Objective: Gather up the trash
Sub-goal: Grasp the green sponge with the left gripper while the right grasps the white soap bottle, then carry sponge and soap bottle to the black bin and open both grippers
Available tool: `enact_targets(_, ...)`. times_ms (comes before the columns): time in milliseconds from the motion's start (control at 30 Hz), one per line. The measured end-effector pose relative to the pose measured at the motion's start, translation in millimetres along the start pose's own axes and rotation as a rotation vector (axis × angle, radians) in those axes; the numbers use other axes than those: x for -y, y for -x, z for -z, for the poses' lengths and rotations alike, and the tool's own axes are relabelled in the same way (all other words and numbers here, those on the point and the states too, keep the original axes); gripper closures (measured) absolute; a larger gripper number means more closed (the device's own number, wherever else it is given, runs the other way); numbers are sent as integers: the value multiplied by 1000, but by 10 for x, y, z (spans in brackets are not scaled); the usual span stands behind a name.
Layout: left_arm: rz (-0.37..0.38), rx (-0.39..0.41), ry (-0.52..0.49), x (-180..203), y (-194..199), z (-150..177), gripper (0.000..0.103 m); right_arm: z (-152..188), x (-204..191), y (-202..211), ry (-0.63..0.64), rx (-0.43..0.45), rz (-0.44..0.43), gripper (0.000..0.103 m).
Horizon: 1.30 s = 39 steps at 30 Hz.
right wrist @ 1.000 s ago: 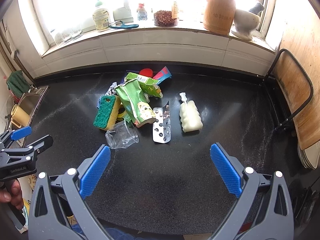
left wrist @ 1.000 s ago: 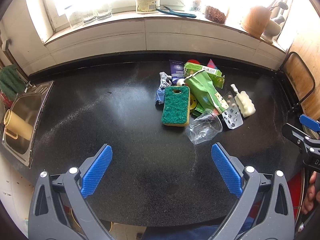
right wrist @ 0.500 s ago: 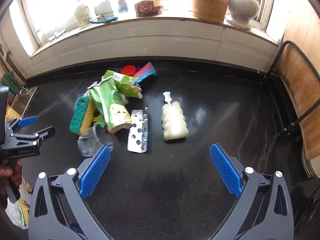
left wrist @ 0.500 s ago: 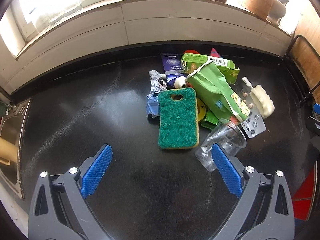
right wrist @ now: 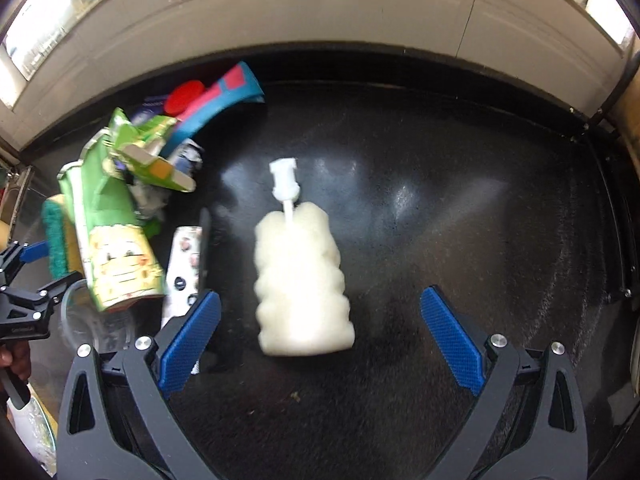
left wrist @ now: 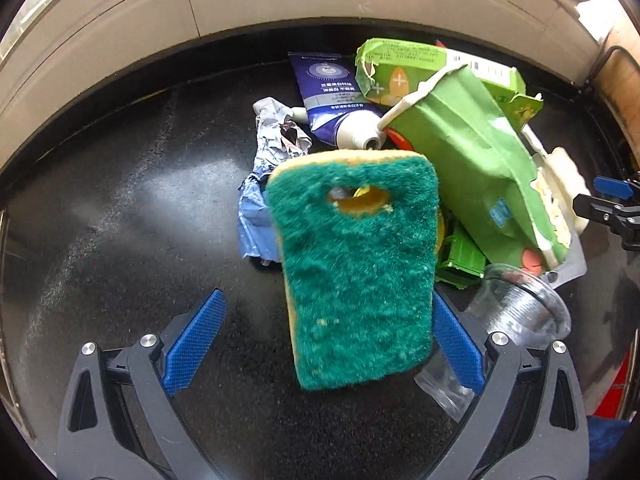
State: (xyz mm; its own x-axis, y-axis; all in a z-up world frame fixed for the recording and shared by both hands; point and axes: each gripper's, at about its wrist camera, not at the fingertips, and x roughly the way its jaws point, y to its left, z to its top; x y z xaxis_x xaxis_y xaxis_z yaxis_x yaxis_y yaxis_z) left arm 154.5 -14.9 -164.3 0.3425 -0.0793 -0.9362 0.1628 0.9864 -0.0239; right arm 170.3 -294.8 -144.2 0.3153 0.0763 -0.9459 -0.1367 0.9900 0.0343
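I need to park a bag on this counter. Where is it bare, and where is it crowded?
Bare: the counter left of the green sponge, and the stretch right of the white sponge. Crowded: green carton, tube, foil and cup, piled together.

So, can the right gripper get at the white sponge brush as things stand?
Probably yes. The right gripper is open, and the white sponge brush lies alone on bare black counter between its fingers. The blister pack sits close beside the left finger but doesn't block.
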Motion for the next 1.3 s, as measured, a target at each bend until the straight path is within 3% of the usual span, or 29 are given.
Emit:
enact_targets(100,-4,-5,2,1,-69,-33,7,24,-38,-95,34,-5,15,12)
enact_targets(167,5,-2,22,-7,-80,-30,19,40,-80,-130,56,-9,26,27)
enact_targets(233,5,13,34,-6,-40,-22,43,65,-112,-136,65,-6,24,57)
enact_targets(333,17,37,52,-13,77,8,45,112,-159,-74,67,11,23,63)
enact_targets(800,-38,128,118,22,846,460,46,379,-265,744,71,117,-23,66)
enact_targets(933,-52,156,165,-92,1048,720,46,430,-506,966,130,148,-77,65)
enact_targets(1067,-84,203,251,-270,1257,1017,46,436,-1010,1144,239,165,-158,65)
enact_targets(1200,-150,244,356,-603,1532,1556,46,512,-1873,1254,418,163,-274,65)
enact_targets(1300,-239,246,434,-862,1723,2069,46,731,-2663,1243,563,122,-377,65)
